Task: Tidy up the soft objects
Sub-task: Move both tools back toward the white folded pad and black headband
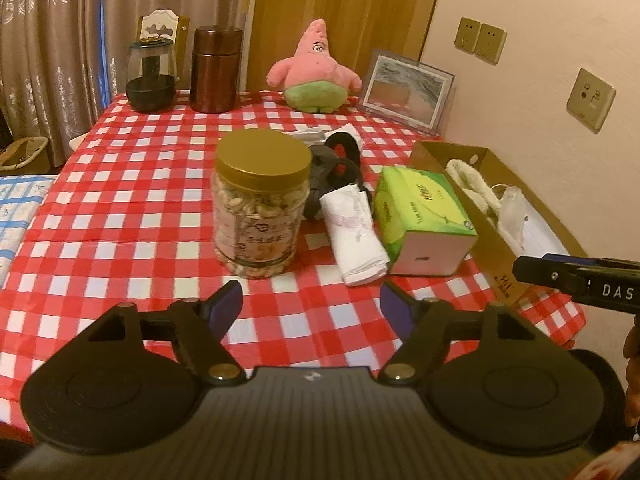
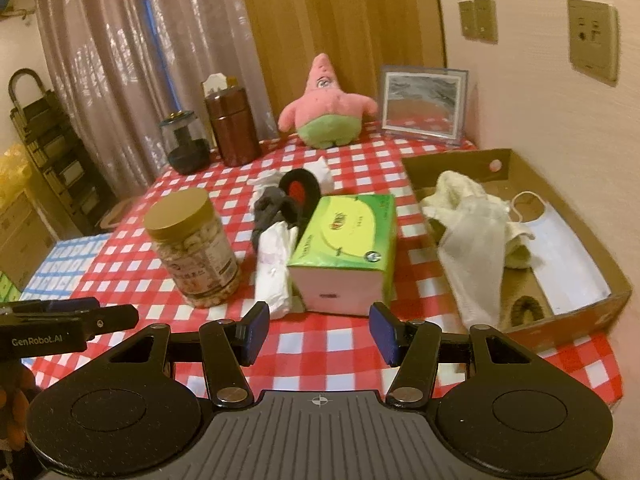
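While both grippers hang released, white sock (image 1: pixel 358 236) awaits pickup; next, left gripper (image 1: pixel 312 308) descends toward cardboard box (image 2: pixel 576 312) transfer.

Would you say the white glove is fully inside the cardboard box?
No: the white glove drapes over the cardboard box wall, its lower end lying outside on the tablecloth.

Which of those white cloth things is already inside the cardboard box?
The white cloth draped over the cream towel in the cardboard box. The folded white cloth lies on the tablecloth beside the green tissue box.
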The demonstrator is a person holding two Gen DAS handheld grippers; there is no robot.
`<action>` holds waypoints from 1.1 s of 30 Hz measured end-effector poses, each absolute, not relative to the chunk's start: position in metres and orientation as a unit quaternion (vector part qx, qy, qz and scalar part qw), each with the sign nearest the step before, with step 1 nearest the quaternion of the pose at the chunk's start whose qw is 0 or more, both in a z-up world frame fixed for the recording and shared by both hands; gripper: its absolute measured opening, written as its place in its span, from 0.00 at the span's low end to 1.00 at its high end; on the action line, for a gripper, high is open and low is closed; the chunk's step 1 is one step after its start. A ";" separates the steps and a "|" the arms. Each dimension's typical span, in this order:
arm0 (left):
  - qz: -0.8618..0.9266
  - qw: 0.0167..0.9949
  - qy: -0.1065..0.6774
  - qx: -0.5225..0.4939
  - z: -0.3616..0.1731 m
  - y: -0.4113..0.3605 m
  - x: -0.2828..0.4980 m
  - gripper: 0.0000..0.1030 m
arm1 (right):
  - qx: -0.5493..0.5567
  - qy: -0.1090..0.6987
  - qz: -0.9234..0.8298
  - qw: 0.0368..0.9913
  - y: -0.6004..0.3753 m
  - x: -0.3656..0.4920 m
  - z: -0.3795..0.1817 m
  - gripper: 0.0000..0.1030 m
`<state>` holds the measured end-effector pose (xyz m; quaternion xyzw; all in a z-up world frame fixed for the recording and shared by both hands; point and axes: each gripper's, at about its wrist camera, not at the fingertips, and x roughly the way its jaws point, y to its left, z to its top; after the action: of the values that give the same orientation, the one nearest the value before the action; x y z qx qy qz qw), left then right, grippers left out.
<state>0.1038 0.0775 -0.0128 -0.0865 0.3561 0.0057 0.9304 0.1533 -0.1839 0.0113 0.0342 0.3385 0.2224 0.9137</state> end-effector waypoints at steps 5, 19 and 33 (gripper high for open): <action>0.010 0.929 0.363 -0.078 -0.014 0.092 0.108 0.84 | 0.028 0.341 0.235 0.910 -0.165 0.157 0.006 0.54; 0.023 0.920 0.383 -0.077 -0.042 0.125 0.138 0.86 | 0.019 0.362 0.249 0.898 -0.106 0.191 -0.033 0.54; 0.018 0.913 0.395 -0.099 -0.071 0.142 0.170 0.86 | 0.055 0.413 0.220 0.882 -0.086 0.248 -0.100 0.54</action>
<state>0.1696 0.1422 -0.0712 -0.0989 0.3948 0.0175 0.9133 0.2483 -0.0857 -0.0999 0.0545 0.4130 0.2199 0.8821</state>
